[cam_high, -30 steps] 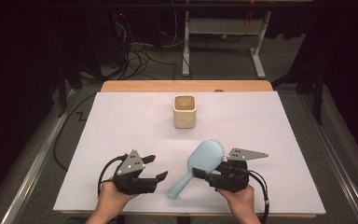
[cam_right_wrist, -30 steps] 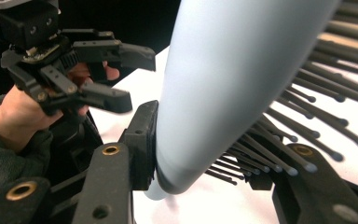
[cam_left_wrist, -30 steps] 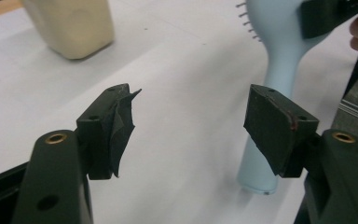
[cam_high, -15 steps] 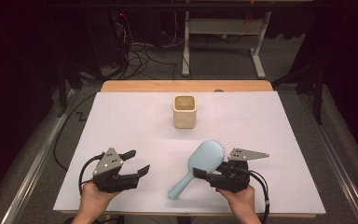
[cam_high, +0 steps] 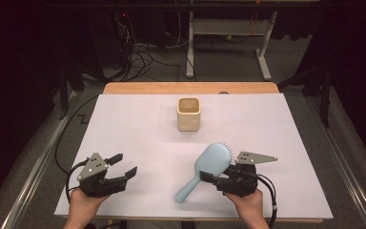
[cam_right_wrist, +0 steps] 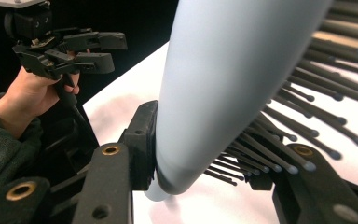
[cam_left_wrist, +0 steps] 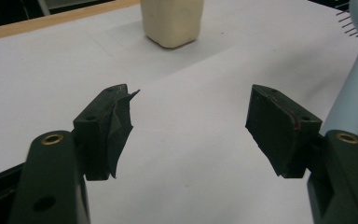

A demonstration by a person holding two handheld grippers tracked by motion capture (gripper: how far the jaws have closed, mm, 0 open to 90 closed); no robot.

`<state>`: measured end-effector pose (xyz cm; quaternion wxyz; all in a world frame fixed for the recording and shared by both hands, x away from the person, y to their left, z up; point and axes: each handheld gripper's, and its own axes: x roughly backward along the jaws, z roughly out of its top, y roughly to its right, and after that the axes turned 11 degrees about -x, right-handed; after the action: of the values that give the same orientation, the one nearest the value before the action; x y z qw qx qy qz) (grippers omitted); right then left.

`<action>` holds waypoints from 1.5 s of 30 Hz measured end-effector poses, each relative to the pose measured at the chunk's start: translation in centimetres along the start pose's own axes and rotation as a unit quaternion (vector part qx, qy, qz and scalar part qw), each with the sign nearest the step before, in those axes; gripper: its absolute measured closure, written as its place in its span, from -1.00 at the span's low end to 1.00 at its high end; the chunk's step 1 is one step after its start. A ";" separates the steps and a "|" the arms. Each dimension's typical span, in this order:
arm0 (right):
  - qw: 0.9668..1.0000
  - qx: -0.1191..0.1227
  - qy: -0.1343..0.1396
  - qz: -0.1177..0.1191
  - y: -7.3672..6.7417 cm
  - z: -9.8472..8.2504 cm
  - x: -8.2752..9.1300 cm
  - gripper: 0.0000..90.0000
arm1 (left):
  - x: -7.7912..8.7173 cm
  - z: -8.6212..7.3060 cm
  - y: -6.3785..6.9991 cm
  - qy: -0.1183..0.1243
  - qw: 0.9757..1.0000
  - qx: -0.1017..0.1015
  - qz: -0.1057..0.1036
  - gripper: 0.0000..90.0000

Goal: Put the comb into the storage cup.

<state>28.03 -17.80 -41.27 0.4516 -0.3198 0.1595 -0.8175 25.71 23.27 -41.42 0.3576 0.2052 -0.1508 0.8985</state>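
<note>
A light blue hairbrush [cam_high: 208,162] is off the white table sheet [cam_high: 133,124], its handle slanting down to the near left. My right gripper [cam_high: 213,179] is shut on it near the front edge. In the right gripper view one pad presses the brush's smooth back [cam_right_wrist: 200,70] and the other sits among the bristles, with the gripper [cam_right_wrist: 200,161] closed around the head. My left gripper [cam_high: 125,164] stands open and empty at the near left, well apart from the brush. Its jaws [cam_left_wrist: 191,126] point toward a cream square cup [cam_left_wrist: 172,21], with the brush handle [cam_left_wrist: 354,93] at the right edge.
The cream cup [cam_high: 188,114] stands upright at the middle back of the sheet. A wooden table edge [cam_high: 190,88] runs along the far side. Beyond it are cables and a metal stand [cam_high: 228,43] on the floor. The left gripper [cam_right_wrist: 70,46] and its hand show beyond the brush.
My left gripper has moved left along the front of the table, away from the brush, with its jaws still open. The right gripper and the brush have stayed in place.
</note>
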 end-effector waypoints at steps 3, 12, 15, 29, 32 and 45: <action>1.000 0.002 0.005 -0.007 0.1 0.2 0.3 0.22 | 0.4 -0.8 -0.7 0.001 1.000 0.011 0.009 -0.30; 1.000 0.001 0.008 -0.025 0.5 1.1 1.2 0.21 | 0.5 -2.4 -1.6 0.003 0.999 0.022 0.032 -0.31; 0.999 0.002 0.002 -0.034 0.5 1.2 1.4 0.21 | 0.2 -3.0 -1.6 -0.004 0.999 0.019 0.033 -0.31; 0.998 0.002 -0.012 -0.063 0.4 2.2 2.3 0.20 | -0.1 -4.7 -2.3 -0.022 0.998 0.042 0.045 -0.30; 0.998 0.004 -0.015 -0.068 0.4 2.4 2.4 0.20 | -0.3 -4.8 -2.3 -0.031 0.998 0.043 0.045 -0.30; 0.996 -0.002 -0.011 -0.093 1.3 3.5 3.4 0.19 | -0.5 -4.9 -2.3 -0.035 0.997 0.046 0.042 -0.30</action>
<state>29.87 -21.21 -38.07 0.3747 -0.3433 0.1256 -0.8521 26.35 26.62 -45.63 0.3046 0.2457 -0.1302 0.9110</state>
